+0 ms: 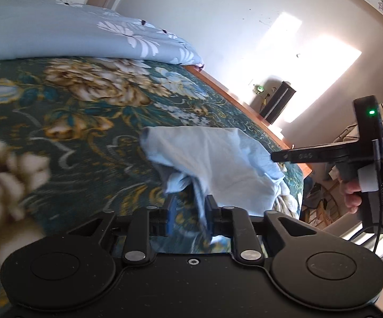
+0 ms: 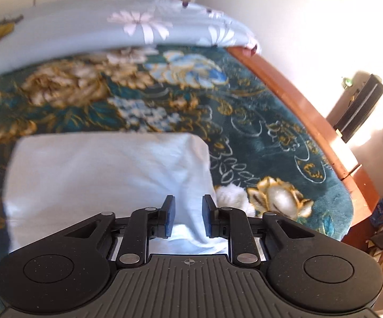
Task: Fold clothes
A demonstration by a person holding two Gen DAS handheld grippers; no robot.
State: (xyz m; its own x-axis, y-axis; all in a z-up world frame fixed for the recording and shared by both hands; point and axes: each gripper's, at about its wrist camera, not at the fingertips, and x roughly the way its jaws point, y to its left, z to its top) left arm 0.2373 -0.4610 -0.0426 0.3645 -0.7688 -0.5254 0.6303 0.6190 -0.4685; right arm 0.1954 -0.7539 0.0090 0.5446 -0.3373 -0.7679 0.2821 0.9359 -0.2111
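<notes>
1. Left wrist view — the only readable writing is a stamped mark on the right gripper's (image 1: 273,156) finger arm, looks like "045", not sure. A banner with small pictures at the top right corner of the wall is too blurred to read.
2. Left gripper (image 1: 188,206): jaws narrow but with a gap; a fold of the light blue garment (image 1: 218,164) hangs between the pads, touching the right pad. Cannot tell if it is actually pinched.
3. The garment is bunched and partly raised over the floral blanket (image 1: 72,111), toward the bed's right edge.
4. Right gripper seen side-on here, fingers pointing left, tips at the garment's right side; the person's hand (image 1: 351,196) wraps the handle, green LED lit.
5. Right wrist view — right gripper (image 2: 188,209) jaws part-open, nothing between them, held just over the garment (image 2: 98,175), which looks flat and squarish from here.
6. Only this view shows the bed's wooden frame (image 2: 297,111) curving along the right edge, and clutter on the floor beyond it.
7. Both views: pale blue flowered quilt (image 1: 58,26) along the blanket's far edge.
</notes>
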